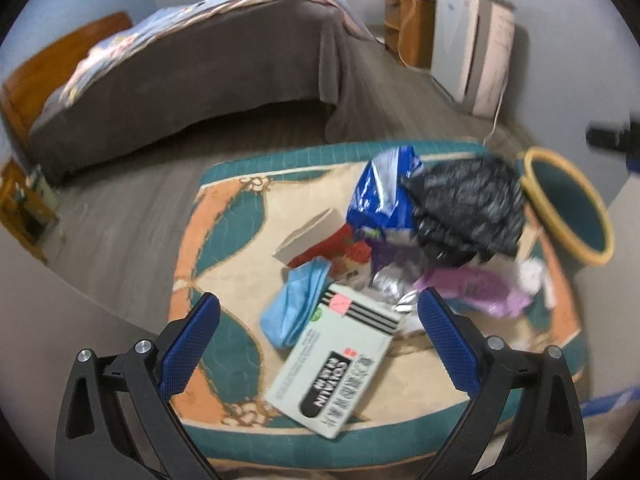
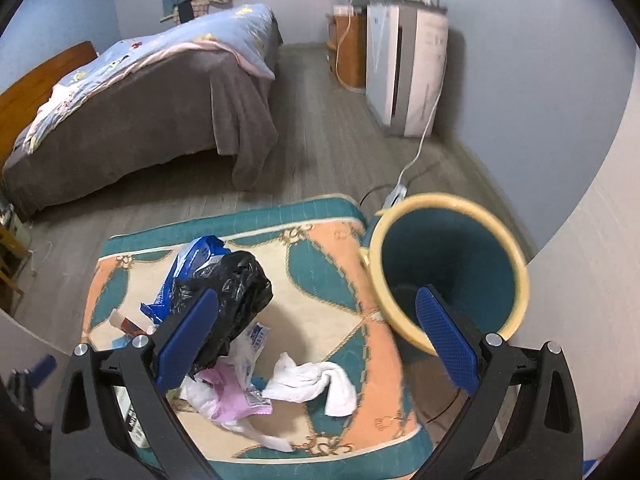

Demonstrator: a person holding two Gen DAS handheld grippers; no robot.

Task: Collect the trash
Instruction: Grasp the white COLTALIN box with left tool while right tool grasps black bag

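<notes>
A pile of trash lies on a patterned teal and orange mat (image 1: 224, 240) (image 2: 320, 272): a black plastic bag (image 1: 468, 208) (image 2: 236, 288), a blue foil bag (image 1: 384, 188) (image 2: 192, 264), a pale green flat box (image 1: 340, 356), a light blue cloth (image 1: 296, 300), a pink wrapper (image 1: 480, 284) (image 2: 232, 396) and a white cloth (image 2: 312, 384). A teal bin with a yellow rim (image 1: 572, 204) (image 2: 448, 264) stands at the mat's right edge. My left gripper (image 1: 320, 320) hangs open above the green box. My right gripper (image 2: 316, 316) is open above the mat, between the black bag and the bin.
A bed with a brown cover (image 1: 192, 76) (image 2: 132, 112) fills the far left. A white appliance (image 1: 472, 44) (image 2: 408, 64) and a wooden cabinet (image 1: 408, 28) stand along the far wall, with a white cable (image 2: 420, 144) trailing to the floor. Grey wood floor (image 1: 120, 216) surrounds the mat.
</notes>
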